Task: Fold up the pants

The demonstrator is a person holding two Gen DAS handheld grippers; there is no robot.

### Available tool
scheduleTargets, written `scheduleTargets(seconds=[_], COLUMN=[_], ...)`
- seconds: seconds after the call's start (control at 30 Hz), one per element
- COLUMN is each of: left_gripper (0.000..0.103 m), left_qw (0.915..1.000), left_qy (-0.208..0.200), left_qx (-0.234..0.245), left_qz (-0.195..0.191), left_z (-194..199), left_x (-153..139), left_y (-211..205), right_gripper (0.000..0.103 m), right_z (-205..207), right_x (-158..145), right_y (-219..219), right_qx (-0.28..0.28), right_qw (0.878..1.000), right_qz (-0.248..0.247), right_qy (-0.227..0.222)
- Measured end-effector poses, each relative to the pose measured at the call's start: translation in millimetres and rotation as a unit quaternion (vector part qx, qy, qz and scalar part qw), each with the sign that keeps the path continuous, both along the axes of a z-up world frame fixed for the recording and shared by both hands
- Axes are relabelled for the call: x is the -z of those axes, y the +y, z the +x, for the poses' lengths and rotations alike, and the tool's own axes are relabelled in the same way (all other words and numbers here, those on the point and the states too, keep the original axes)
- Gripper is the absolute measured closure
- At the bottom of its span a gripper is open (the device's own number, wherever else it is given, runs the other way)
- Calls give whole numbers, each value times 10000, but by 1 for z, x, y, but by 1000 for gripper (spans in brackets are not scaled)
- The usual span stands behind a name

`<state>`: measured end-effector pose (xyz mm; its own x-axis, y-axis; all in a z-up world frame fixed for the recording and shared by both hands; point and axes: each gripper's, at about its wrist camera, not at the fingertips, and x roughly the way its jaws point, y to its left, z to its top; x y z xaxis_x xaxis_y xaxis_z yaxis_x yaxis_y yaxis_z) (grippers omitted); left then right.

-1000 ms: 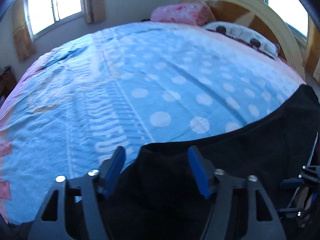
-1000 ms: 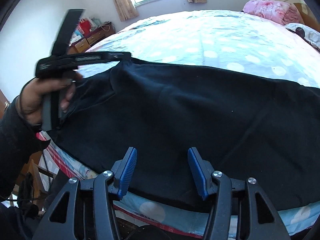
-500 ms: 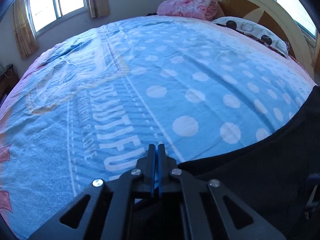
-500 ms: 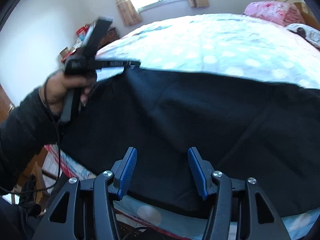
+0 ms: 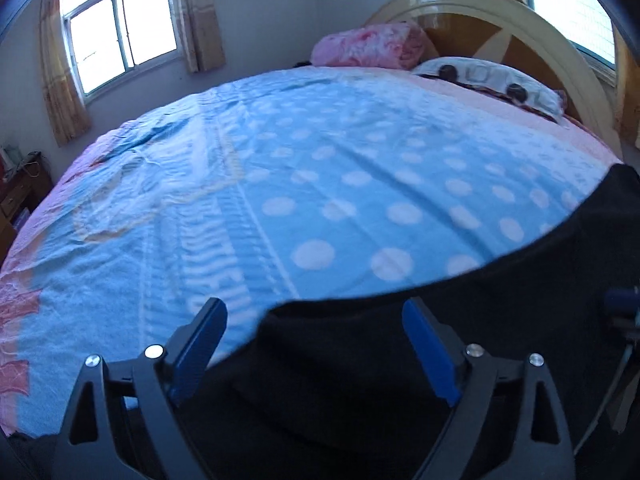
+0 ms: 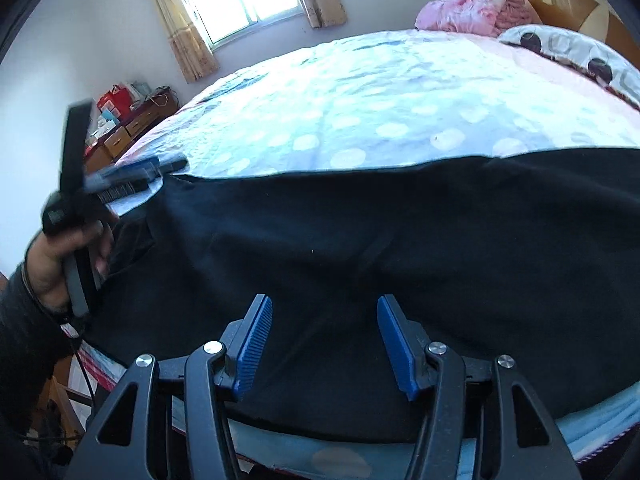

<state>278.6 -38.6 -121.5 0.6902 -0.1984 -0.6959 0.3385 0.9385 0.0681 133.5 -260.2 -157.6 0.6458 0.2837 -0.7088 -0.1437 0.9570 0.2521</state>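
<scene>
black pants [image 6: 360, 248] look soft and limp; grab the 9 o'clock corner, left gripper [image 5: 316, 344] opening, right gripper [image 6: 324, 344] apart and empty.

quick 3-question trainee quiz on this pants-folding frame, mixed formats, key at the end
1. True or false: the black fabric pants lie spread on the blue polka-dot bedsheet.
2. Which sits nearer the curved wooden headboard: A) pink floral bundle, B) pants?
3. Fill in: the left claw has its jaws ____, pinching no fabric.

Key: 1 true; 2 A; 3 opening. The right claw is open too.
</scene>
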Motion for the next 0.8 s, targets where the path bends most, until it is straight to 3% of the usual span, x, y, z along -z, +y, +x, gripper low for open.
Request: scheduleTargets(seconds=[0.17, 0.27, 0.33, 0.57, 0.7, 0.8], left_gripper=[8, 8, 7, 5, 3, 3], left_qw=[9984, 9986, 9988, 9988, 9979, 9976], left_qy=[33, 179, 241, 170, 118, 189], left_qx=[426, 487, 430, 382, 501, 599], left_qz=[-361, -130, -64, -271, -384, -289], left_z=[-32, -35, -34, -39, -44, -44], left_x=[-2, 18, 29, 7, -6, -5], left_y=[-24, -36, -39, -45, -65, -88], right_gripper=[46, 46, 46, 46, 46, 46], right_z=[-14, -12, -9, -30, -44, -62], right_x=[-22, -17, -9, -39, -53, -56], right_y=[-55, -90, -102, -117, -144, -183], right_qx=[934, 1471, 1354, 1337, 1877, 2514], right_qw=[9953, 9888, 9906, 9907, 9815, 9673], right_qz=[-143, -255, -143, -67, -122, -90], right_qy=[-221, 27, 133, -226, -370, -327])
